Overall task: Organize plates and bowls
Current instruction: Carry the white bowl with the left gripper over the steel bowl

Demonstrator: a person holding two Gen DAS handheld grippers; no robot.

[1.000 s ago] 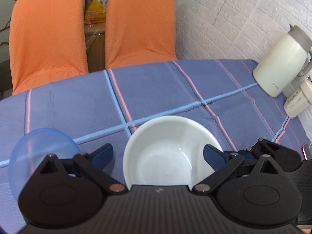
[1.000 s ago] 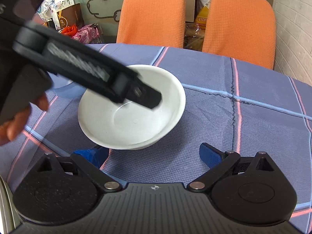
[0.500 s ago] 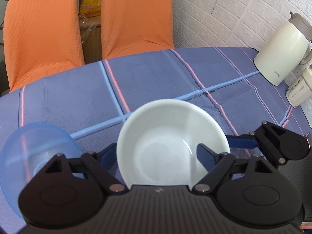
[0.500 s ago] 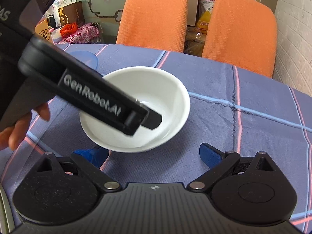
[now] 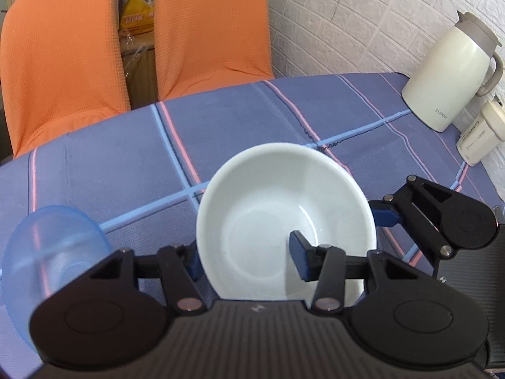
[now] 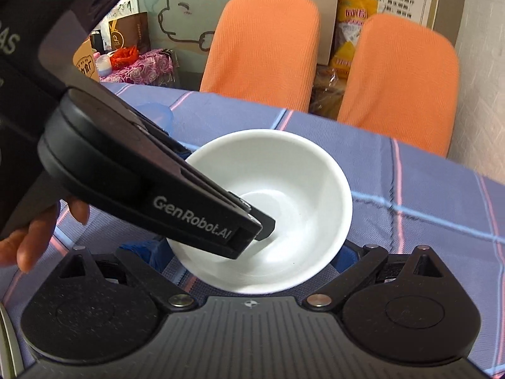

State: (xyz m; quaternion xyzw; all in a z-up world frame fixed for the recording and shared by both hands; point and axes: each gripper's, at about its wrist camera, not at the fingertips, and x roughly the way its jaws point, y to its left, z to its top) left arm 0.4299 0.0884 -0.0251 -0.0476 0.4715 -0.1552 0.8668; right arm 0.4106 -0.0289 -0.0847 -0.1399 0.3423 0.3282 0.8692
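Your left gripper (image 5: 246, 260) clamps its jaws on the white bowl's (image 5: 268, 221) rim, one inside, one outside; your right gripper (image 6: 252, 252) straddles it, jaws wide.

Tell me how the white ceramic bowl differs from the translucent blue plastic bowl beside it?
The white ceramic bowl is opaque; the translucent blue plastic bowl lets the tablecloth stripes show through. The white one has the left gripper straddling its rim; the blue one sits untouched. Both are round, empty and upright.
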